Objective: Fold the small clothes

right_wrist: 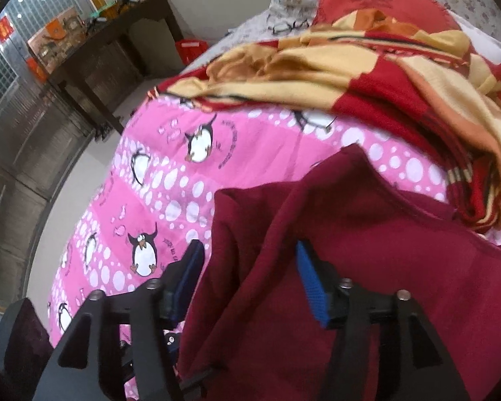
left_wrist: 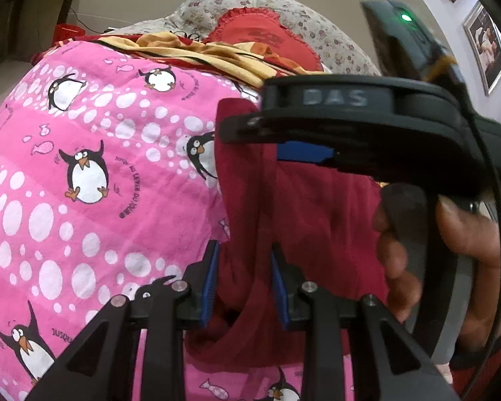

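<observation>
A dark red garment [left_wrist: 304,214] hangs above the pink penguin bedsheet [left_wrist: 93,173]. My left gripper [left_wrist: 245,257] has the cloth between its blue pads, bunched in the gap. My right gripper [left_wrist: 250,130] shows in the left wrist view, side on, pinching the garment's upper edge, with the person's hand behind it. In the right wrist view the garment [right_wrist: 367,260] drapes between the fingers of the right gripper [right_wrist: 250,257] and spreads to the right over the sheet [right_wrist: 170,200].
A red and yellow blanket [right_wrist: 400,77] lies bunched at the far side of the bed, with a red pillow [right_wrist: 374,0] and floral pillows [left_wrist: 327,40] behind. A dark wooden table [right_wrist: 117,46] stands off the bed's left side.
</observation>
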Motion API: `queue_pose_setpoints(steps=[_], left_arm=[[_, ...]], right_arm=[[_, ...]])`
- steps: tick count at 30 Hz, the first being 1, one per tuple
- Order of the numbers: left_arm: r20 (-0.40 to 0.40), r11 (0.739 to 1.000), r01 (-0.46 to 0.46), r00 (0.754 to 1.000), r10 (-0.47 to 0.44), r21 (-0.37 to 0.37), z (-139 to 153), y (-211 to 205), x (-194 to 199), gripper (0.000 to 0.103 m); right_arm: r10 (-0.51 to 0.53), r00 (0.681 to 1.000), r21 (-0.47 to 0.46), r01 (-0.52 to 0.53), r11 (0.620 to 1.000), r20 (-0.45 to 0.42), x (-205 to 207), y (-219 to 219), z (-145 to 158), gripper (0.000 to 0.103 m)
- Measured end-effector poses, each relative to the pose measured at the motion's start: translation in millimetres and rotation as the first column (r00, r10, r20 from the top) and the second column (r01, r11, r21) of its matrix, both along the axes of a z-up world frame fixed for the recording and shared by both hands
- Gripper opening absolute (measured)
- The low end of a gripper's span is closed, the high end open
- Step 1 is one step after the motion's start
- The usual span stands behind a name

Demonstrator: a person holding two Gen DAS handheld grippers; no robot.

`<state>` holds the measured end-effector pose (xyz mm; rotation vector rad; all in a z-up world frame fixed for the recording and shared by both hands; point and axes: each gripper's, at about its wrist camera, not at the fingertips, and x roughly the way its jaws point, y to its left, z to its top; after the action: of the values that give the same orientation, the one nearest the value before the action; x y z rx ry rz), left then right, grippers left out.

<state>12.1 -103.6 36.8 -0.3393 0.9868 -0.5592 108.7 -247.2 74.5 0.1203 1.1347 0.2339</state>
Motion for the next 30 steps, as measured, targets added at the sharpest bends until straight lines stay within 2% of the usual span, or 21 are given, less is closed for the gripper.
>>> queue_pose_setpoints(steps=[3,6,7,8,9,10,12,14,17,19,20,21,24,30], left_arm=[[-0.001,1.000,0.000,1.000,0.000,0.002,-1,0,0,0.030],[0.005,1.000,0.004,1.000,-0.004,0.013,0,-3,0,0.030],[0.006,1.000,0.005,1.000,-0.006,0.018,0,-3,0,0.030],[0.007,1.000,0.007,1.000,-0.007,0.022,0,-3,0,0.030],[0.008,1.000,0.008,1.000,-0.009,0.030,-1,-3,0,0.030],[0.008,0.999,0.012,1.000,-0.012,0.034,-1,-3,0,0.032],[-0.004,0.999,0.015,1.000,-0.015,0.032,-4,0,-1,0.042],[-0.020,0.999,0.015,1.000,-0.014,0.033,-7,2,-3,0.058],[-0.034,0.999,0.021,0.999,-0.019,0.051,-13,0,-6,0.059],[-0.045,0.998,0.027,0.999,-0.024,0.054,-13,-4,-8,0.054],[-0.041,0.998,0.032,0.999,-0.030,0.051,-9,-6,-8,0.040],[-0.034,0.998,0.042,0.999,-0.041,0.051,-5,-9,-10,0.033],[0.021,0.994,0.075,0.997,-0.077,0.075,17,-22,-23,0.027],[0.092,0.980,0.187,0.977,-0.192,0.066,61,-64,-47,0.025]], right_arm=[[0.034,0.999,-0.030,-0.034,0.999,-0.009,4,10,-7,0.095],[0.049,0.999,-0.059,-0.050,0.997,-0.006,7,13,-11,0.095],[0.046,0.999,-0.061,-0.046,0.997,-0.002,7,12,-11,0.092],[0.030,1.000,-0.085,-0.029,0.996,0.007,6,9,-10,0.076],[0.019,1.000,-0.106,-0.017,0.994,0.015,5,6,-8,0.065],[0.021,1.000,-0.083,-0.019,0.996,0.021,4,1,-7,0.055],[0.011,0.999,-0.025,-0.010,1.000,0.041,-2,-12,-3,0.050],[0.001,0.998,0.032,-0.003,0.999,0.062,-10,-23,2,0.048],[-0.010,0.996,0.089,0.002,0.996,0.090,-20,-34,13,0.048],[-0.012,0.995,0.105,0.001,0.994,0.099,-25,-39,20,0.047],[-0.011,0.994,0.109,0.000,0.994,0.107,-29,-42,23,0.047],[-0.012,0.993,0.112,-0.001,0.994,0.116,-32,-45,27,0.047],[-0.030,0.989,0.137,0.009,0.991,0.146,-43,-61,39,0.047],[-0.116,0.975,0.197,0.078,0.977,0.189,-75,-119,65,0.047]])
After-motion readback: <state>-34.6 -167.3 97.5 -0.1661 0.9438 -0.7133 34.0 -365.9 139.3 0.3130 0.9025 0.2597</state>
